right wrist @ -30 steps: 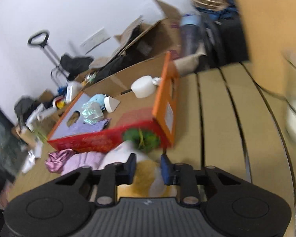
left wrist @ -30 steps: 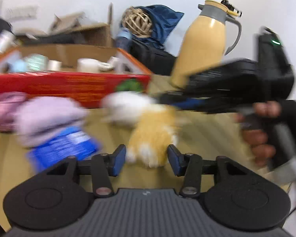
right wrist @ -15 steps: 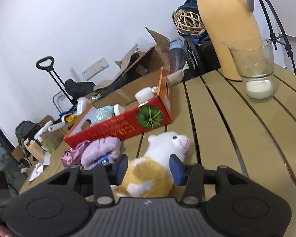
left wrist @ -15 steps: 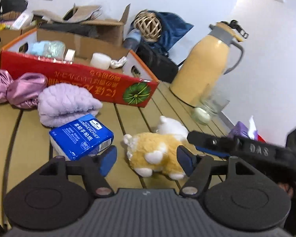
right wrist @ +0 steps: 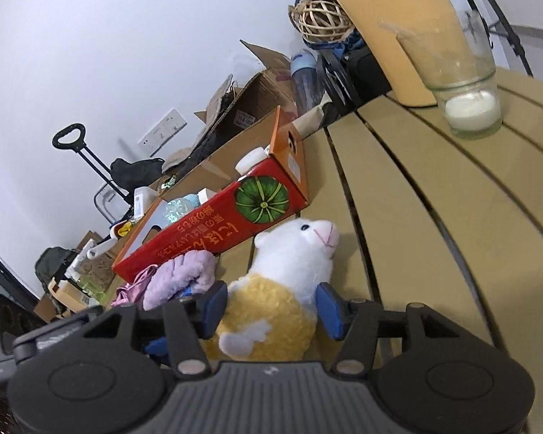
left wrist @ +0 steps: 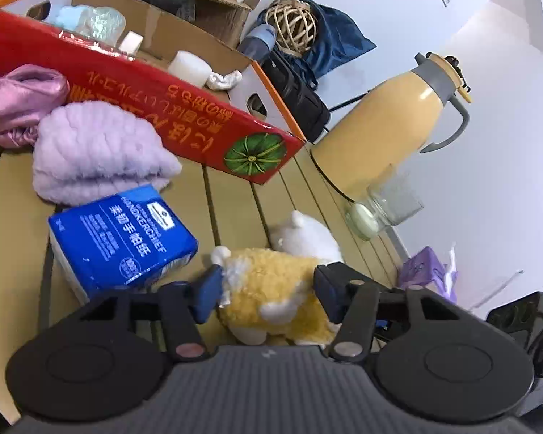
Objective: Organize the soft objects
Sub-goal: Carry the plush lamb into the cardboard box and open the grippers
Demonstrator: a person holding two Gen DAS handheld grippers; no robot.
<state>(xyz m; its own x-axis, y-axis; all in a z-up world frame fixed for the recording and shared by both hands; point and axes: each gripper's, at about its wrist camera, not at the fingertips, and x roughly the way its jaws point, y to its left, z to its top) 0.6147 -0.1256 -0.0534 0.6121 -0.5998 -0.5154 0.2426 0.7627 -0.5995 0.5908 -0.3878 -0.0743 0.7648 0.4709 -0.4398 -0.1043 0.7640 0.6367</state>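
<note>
A yellow and white plush toy (left wrist: 271, 278) lies on the slatted wooden table (right wrist: 434, 217), its white head (right wrist: 300, 249) pointing at the red box. My left gripper (left wrist: 268, 289) straddles the yellow body; its jaws are closing and both blue pads touch the fur. My right gripper (right wrist: 271, 307) straddles the same body from another side, its jaws opening, pads alongside the fur. A fluffy lilac cloth (left wrist: 94, 152), a pink satin cloth (left wrist: 14, 105) and a blue handkerchief pack (left wrist: 119, 238) lie left of the toy.
A long red cardboard box (left wrist: 155, 108) holding small items stands behind the cloths. A tan thermos jug (left wrist: 387, 130) and a glass jar with white wax (right wrist: 467, 83) stand at the table's far right. A purple tissue pack (left wrist: 423, 271) sits near the right edge.
Both grippers came in lower around the plush toy. The left jaws widened, then narrowed onto it as that view rolled. The right jaws widened around the body.
</note>
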